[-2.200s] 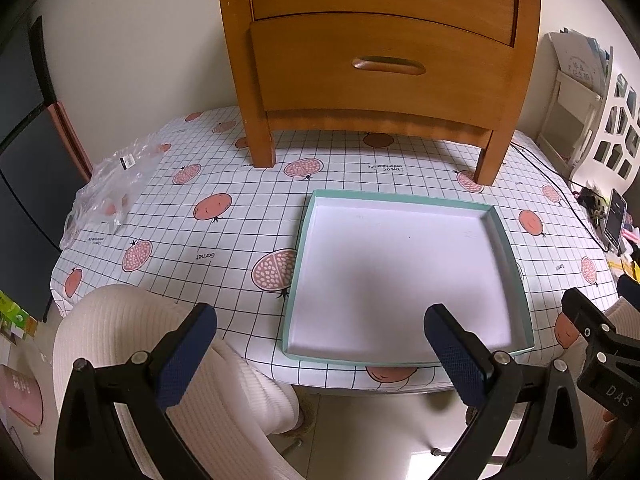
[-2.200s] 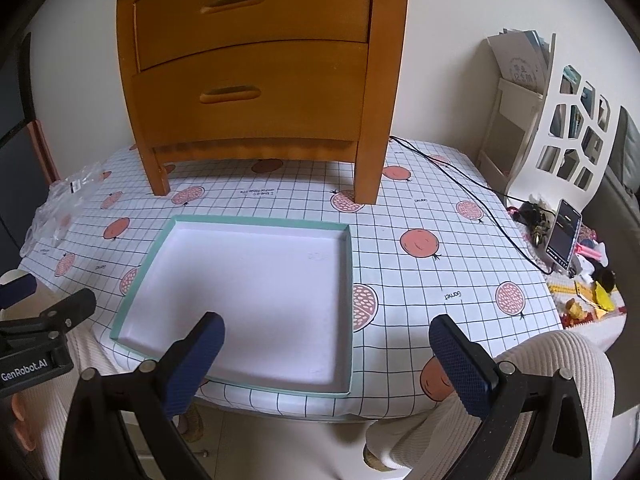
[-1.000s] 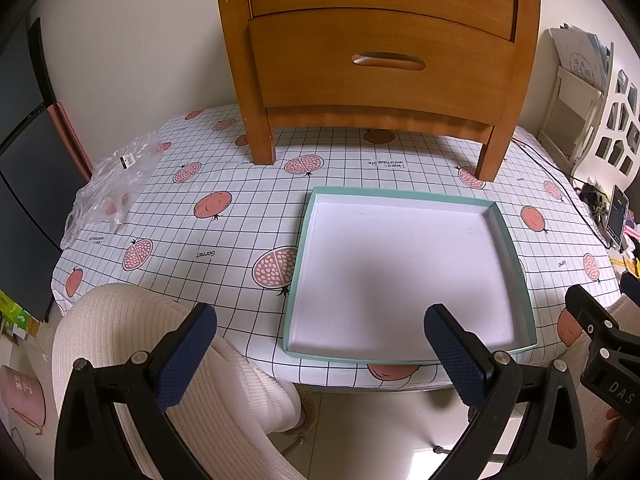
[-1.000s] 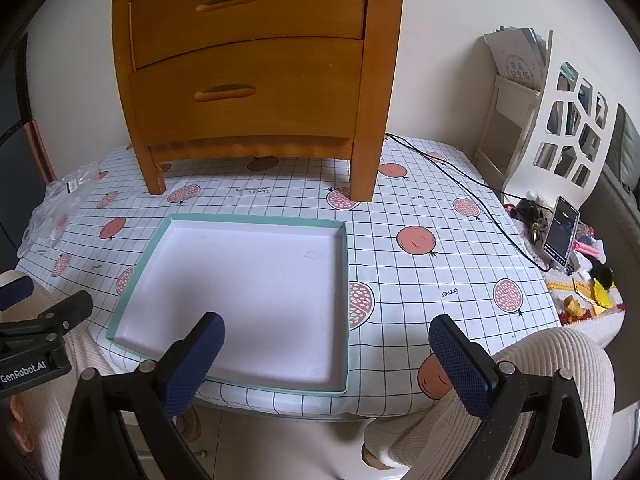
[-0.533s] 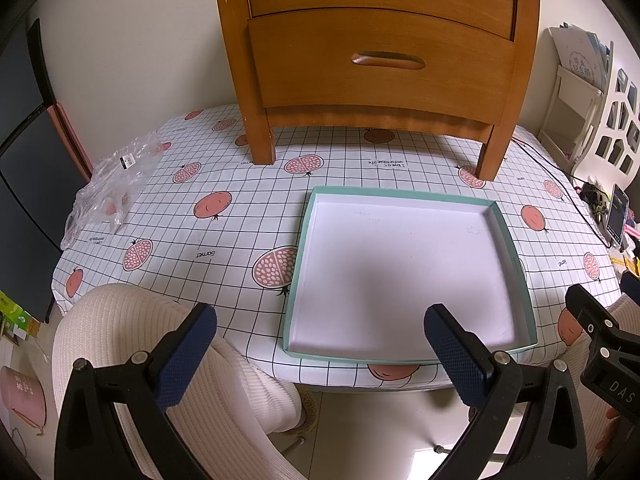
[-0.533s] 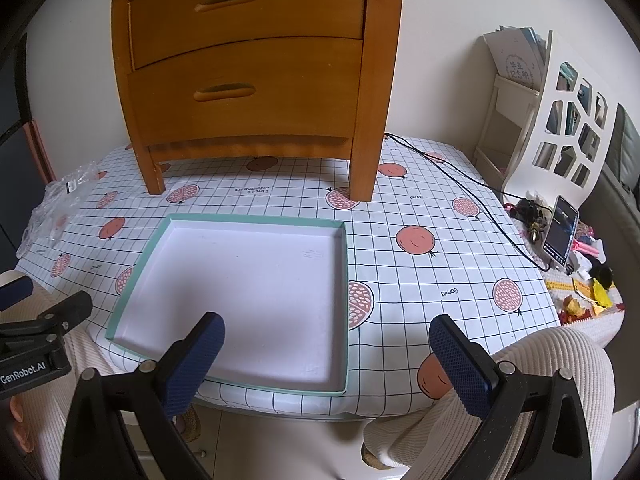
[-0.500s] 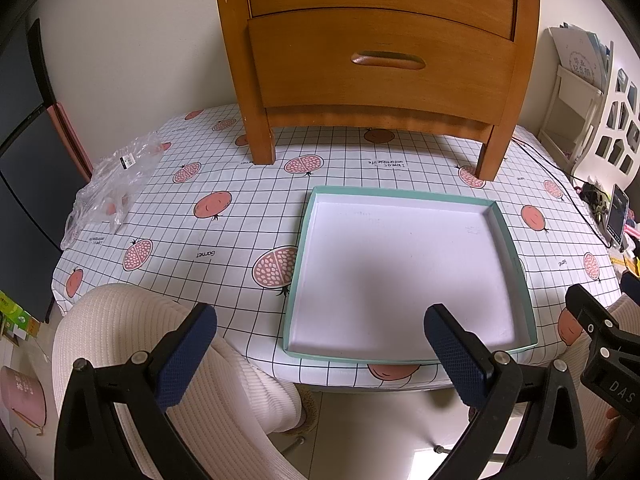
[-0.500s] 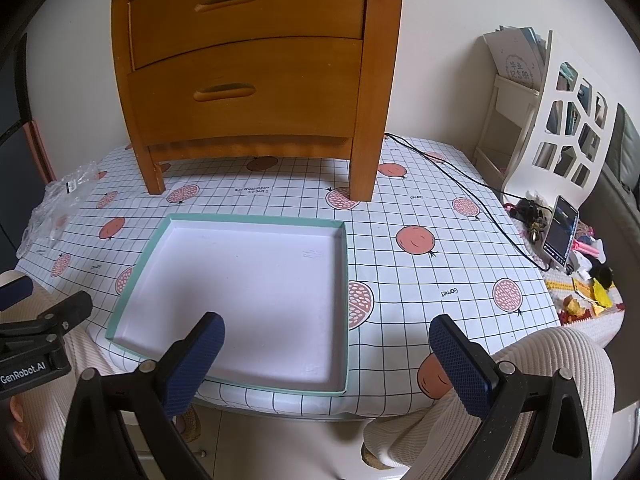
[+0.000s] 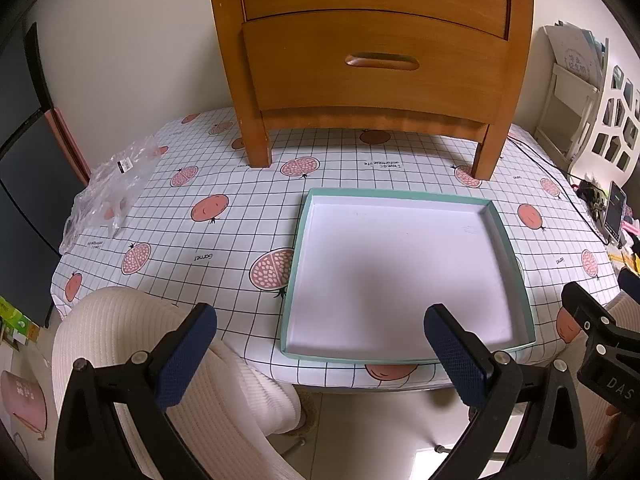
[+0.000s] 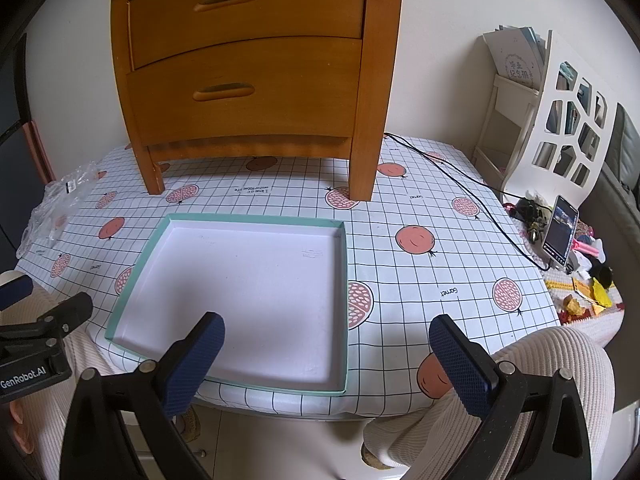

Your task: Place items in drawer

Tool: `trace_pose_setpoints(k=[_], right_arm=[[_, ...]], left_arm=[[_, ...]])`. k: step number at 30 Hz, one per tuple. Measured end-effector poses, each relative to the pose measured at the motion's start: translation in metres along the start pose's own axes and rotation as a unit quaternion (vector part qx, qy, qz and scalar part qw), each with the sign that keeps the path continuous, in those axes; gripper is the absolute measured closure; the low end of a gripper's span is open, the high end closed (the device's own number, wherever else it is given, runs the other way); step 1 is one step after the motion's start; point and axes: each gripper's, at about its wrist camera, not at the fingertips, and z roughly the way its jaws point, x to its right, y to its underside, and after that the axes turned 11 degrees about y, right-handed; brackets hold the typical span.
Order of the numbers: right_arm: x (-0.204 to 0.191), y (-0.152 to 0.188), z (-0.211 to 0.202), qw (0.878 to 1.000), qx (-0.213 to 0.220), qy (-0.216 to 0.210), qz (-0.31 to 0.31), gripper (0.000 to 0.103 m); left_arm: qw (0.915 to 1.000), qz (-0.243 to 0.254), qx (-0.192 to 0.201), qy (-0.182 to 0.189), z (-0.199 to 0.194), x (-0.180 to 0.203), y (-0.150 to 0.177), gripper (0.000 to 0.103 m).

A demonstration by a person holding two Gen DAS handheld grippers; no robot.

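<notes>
A wooden chest [image 9: 372, 40] [image 10: 248, 60] with two shut drawers stands at the back of the table. Its lower drawer [image 9: 376, 80] [image 10: 240, 92] has a carved handle. In front of it lies a shallow teal-rimmed tray [image 9: 516, 264] [image 10: 345, 280] with a white floor and nothing in it. My left gripper [image 9: 320, 354] hangs open off the table's near edge, left of the tray. My right gripper [image 10: 326, 356] is open too, over the tray's near right corner. Neither holds anything. The right gripper's body also shows at the right edge of the left wrist view.
A crumpled clear plastic bag [image 9: 108, 184] [image 10: 56, 200] lies at the table's left edge. A black cable [image 10: 460, 188] runs along the right side to a phone [image 10: 560, 232] amid clutter. The person's knees in white ribbed fabric [image 9: 120, 336] [image 10: 560, 380] sit under the near edge.
Both views have shifted very slightly; the chest and tray sit a touch lower in frame than 2.2 s ago. Both grippers stay open and empty.
</notes>
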Motion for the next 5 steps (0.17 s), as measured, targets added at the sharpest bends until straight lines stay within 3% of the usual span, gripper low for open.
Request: trace_pose_setpoints(k=[5], right_arm=[[0.0010,0.0002,-0.0001,1.000,0.000,0.000,0.000,0.000]], left_arm=[[1.0000,0.000,0.004,0.003,-0.0020,0.0007,0.0001,0.000]])
